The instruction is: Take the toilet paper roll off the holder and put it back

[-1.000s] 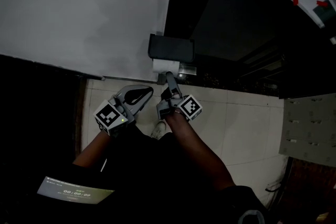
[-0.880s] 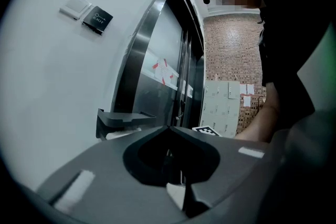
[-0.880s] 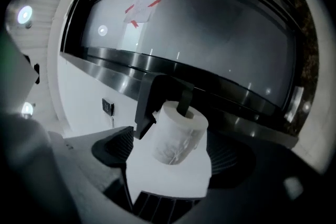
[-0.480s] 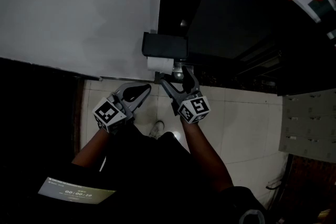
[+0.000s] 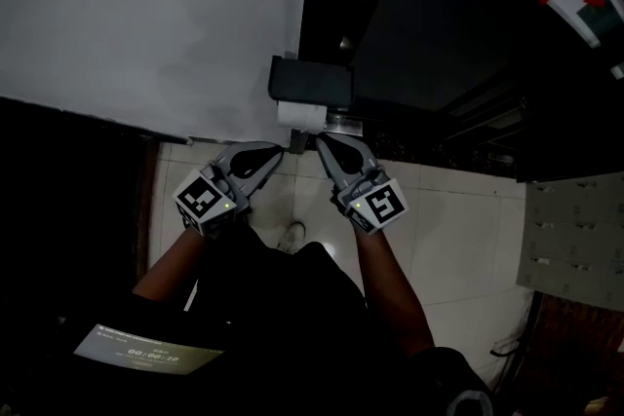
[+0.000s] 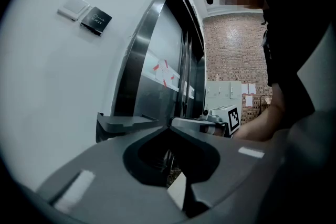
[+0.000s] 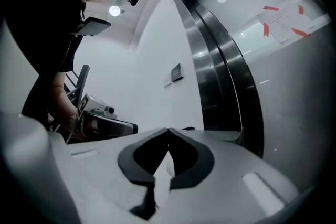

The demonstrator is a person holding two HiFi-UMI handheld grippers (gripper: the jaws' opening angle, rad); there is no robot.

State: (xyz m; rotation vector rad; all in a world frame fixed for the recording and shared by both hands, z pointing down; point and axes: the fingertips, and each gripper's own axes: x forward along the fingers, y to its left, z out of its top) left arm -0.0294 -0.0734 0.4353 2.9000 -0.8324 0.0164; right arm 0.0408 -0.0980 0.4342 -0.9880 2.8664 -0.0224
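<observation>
The toilet paper roll (image 5: 298,116) sits in the black holder (image 5: 312,81) on the wall, so the task is either not begun or already finished; I cannot tell which. The left gripper (image 5: 280,151) and the right gripper (image 5: 320,142) are just below it, both with jaws pressed together on nothing.

**White roll still under its dark holder**

Toilet paper roll (image 5: 300,116): small, white and round. Lies on its side, tucked right under the holder (image 5: 310,81). Shows only its lower front part in the head view, with the top hidden by the lid. Looks neat, with no long loose end hanging down.

Holder: a dark box shape with a flat lid on top, like a little shelf. Sticks out from the white wall (image 5: 146,34), at the wall's right end. Shows up again in the left gripper view (image 6: 122,123) as a flat, dark grey lid, seen from the side.
</observation>
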